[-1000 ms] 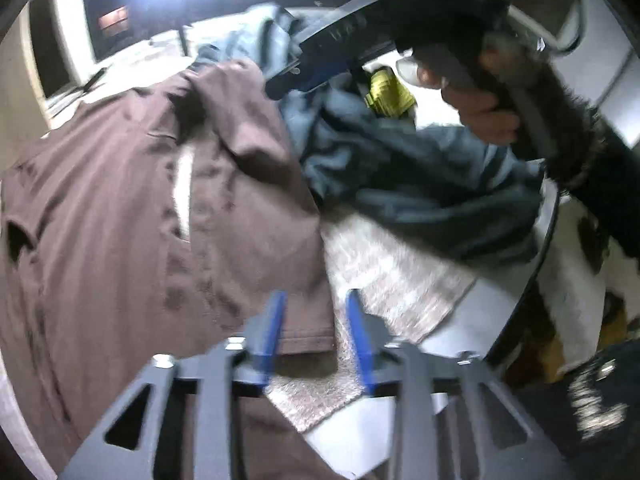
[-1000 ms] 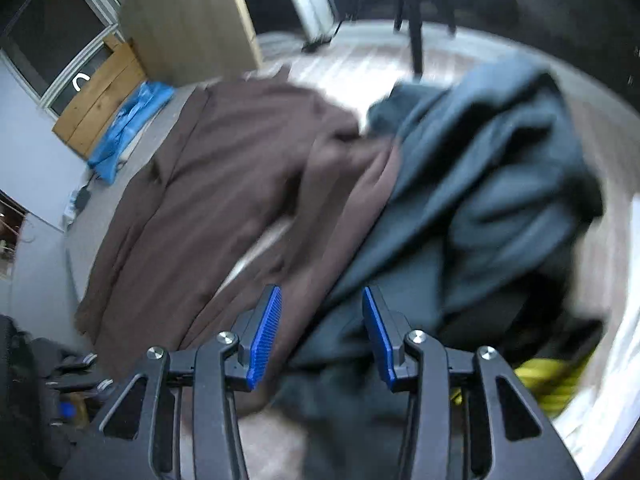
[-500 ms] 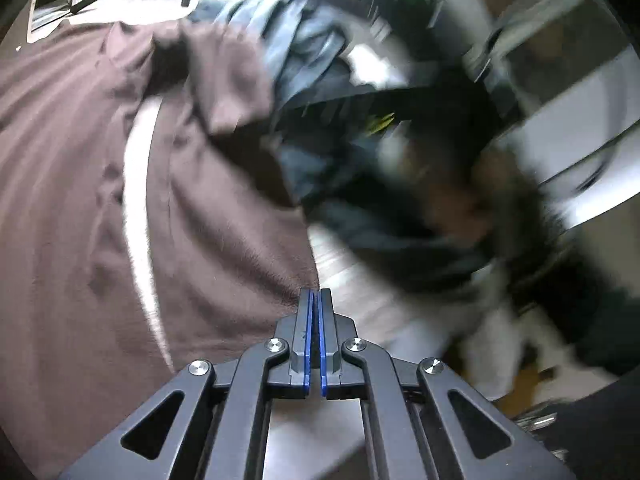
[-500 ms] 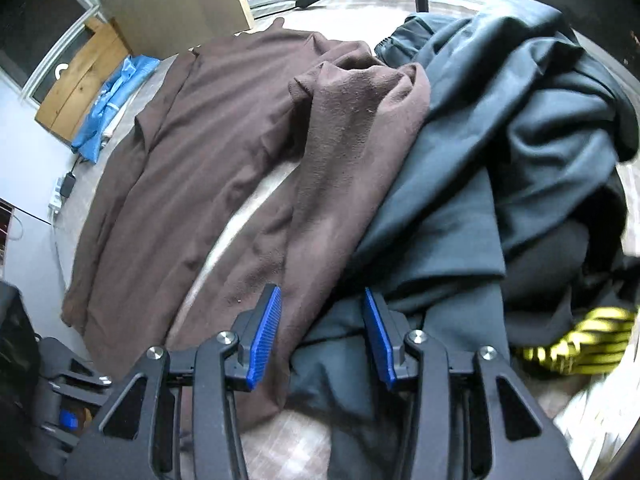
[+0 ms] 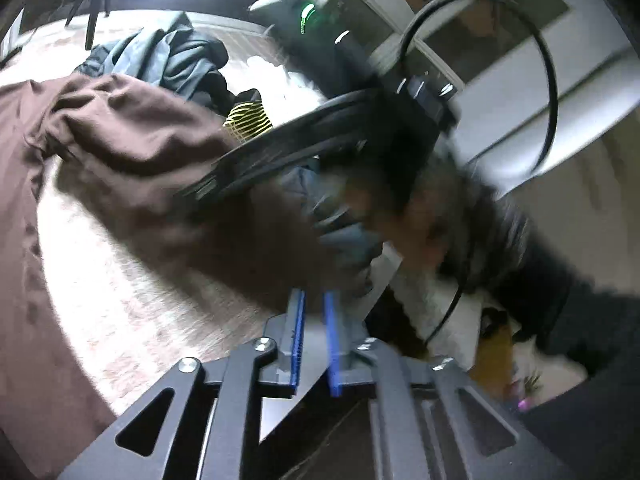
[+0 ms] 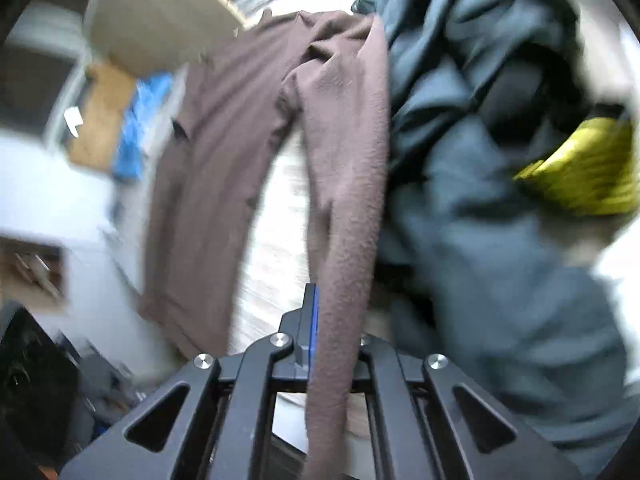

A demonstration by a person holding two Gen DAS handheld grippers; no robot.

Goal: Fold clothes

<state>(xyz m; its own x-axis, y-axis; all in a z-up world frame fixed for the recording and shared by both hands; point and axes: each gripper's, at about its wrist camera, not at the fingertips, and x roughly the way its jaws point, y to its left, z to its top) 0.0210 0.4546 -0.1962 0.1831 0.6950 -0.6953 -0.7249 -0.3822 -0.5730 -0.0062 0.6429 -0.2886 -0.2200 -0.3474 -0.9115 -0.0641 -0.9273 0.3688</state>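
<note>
The right gripper (image 6: 332,320) is pinched on a sleeve of the brown shirt (image 6: 344,184), which runs up from the jaws toward 12 o'clock, where the shirt's body spreads over the pale table (image 6: 276,216). At 3 o'clock of the sleeve lies a heap of grey-blue clothes (image 6: 488,216), with a yellow striped garment (image 6: 588,168) at its 2 o'clock edge. The left gripper (image 5: 314,340) has its 2 blue pads a narrow gap apart with nothing between them, just below the brown shirt (image 5: 132,148). A person's hand (image 5: 400,216), blurred, sits at 2 o'clock from it.
</note>
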